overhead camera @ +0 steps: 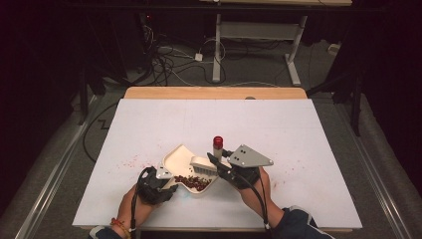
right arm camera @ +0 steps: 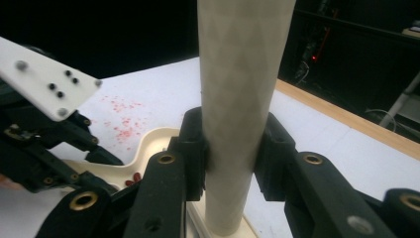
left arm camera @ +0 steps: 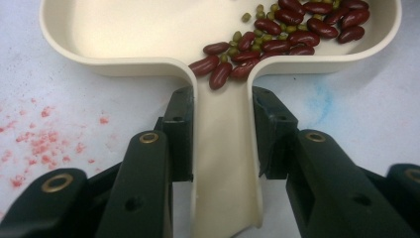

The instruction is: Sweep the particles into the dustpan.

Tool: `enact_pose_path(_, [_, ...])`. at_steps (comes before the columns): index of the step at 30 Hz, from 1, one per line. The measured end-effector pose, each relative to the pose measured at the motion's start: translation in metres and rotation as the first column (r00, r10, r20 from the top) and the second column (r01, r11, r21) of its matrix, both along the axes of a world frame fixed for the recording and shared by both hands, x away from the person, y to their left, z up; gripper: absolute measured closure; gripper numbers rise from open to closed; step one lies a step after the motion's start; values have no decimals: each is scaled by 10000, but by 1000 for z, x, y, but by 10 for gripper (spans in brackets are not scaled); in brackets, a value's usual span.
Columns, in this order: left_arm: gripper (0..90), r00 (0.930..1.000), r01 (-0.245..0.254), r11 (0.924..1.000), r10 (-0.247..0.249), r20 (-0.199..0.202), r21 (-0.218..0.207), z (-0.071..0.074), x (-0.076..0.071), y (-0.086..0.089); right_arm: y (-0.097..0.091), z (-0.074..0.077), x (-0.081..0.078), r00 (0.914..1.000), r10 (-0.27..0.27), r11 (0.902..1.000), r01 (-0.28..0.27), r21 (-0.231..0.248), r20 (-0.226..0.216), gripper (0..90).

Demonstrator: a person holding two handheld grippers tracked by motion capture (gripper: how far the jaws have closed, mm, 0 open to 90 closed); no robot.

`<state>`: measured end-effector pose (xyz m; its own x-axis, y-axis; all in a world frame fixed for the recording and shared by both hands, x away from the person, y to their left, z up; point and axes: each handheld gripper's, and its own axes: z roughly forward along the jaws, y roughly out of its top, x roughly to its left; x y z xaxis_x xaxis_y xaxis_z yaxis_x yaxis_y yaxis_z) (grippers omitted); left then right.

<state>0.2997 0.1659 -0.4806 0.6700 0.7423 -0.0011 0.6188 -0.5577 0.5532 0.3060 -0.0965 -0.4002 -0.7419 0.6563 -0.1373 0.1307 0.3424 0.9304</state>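
Observation:
A cream dustpan (overhead camera: 179, 159) lies on the white table with red kidney beans (overhead camera: 191, 182) and small green beans heaped in it. My left gripper (overhead camera: 170, 182) is shut on the pan's narrow handle (left arm camera: 225, 148); its pads press both sides of it, and the beans (left arm camera: 277, 34) lie just beyond the jaws. My right gripper (overhead camera: 219, 167) is shut on the cream handle (right arm camera: 237, 94) of a small brush. The brush's head (overhead camera: 203, 166) rests over the pan. In the right gripper view the pan's rim (right arm camera: 153, 141) and the left gripper's grey plate (right arm camera: 44, 84) lie to the left.
A small bottle with a red cap (overhead camera: 218, 143) stands upright just behind the brush. Red specks stain the table cover (overhead camera: 130, 162) left of the pan (left arm camera: 39, 144). The table's wooden far edge (overhead camera: 214, 92) and front edge bound the work area.

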Motion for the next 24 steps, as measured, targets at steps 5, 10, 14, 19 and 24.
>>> enact_pose_path(5, [635, 10000, 24, 10000, -24, 4, -14, 0, 1, 0, -4, 5, 0, 9998, 42, 9999, -44, 135, 192, 704])
enact_pose_path(10, [635, 10000, 24, 10000, -24, 5, -29, 0, 1, 0, -10, 7, 8, 9982, -353, 9990, 340, 274, 485, 704])
enact_pose_path(14, [635, 10000, -53, 10000, 53, 0, -70, 0, 1, 0, -8, 2, 19, 9917, -798, 9968, 785, 173, 1005, 704])
enact_pose_path(19, [635, 10000, -95, 9998, 94, -28, -173, 1, 4, -2, 0, -3, 30, 9904, -861, 9963, 848, 167, 1080, 704])
enact_pose_path(24, [635, 9999, -133, 9998, 133, 40, -113, 1, 4, -5, 5, -7, 41, 9883, -1000, 9950, 1001, 46, 1153, 704])
